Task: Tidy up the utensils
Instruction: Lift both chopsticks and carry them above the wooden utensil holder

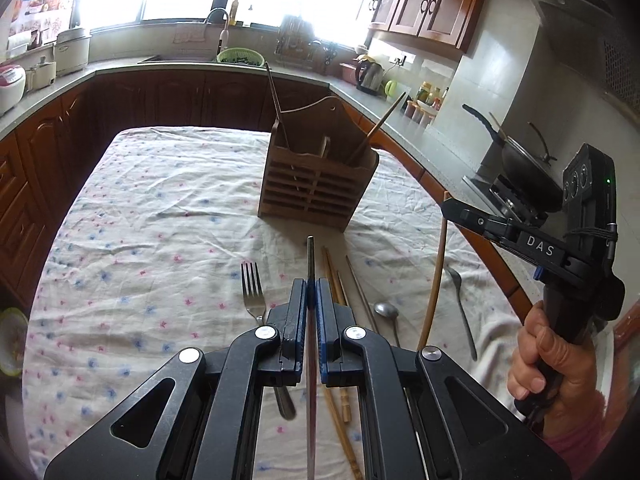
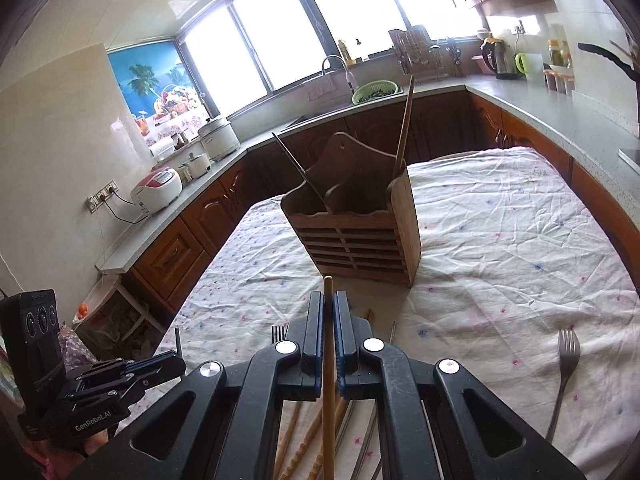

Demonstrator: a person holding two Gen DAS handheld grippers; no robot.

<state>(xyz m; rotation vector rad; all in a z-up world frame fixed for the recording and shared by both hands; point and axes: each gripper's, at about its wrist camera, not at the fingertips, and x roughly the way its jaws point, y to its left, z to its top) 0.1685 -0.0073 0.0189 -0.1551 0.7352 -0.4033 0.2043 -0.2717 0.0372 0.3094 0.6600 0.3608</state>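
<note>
The left gripper [image 1: 311, 286] was clamped on one metal chopstick [image 1: 310, 256], the right gripper [image 2: 329, 300] on one wooden chopstick [image 2: 328, 360], both near the wooden holder [image 1: 316, 184], which held two utensils. Only the left view showed two spoons [image 1: 387, 312]; only the right showed a second fork [image 2: 568, 348]

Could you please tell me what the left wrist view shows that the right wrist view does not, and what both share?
Only the left wrist view shows the left tool shut on a thin dark metal chopstick, two steel spoons and the black wok. Only the right wrist view shows the right tool shut on a light wooden chopstick and the red-and-white rice cooker. Both show the slatted wooden utensil holder on the floral tablecloth.
</note>
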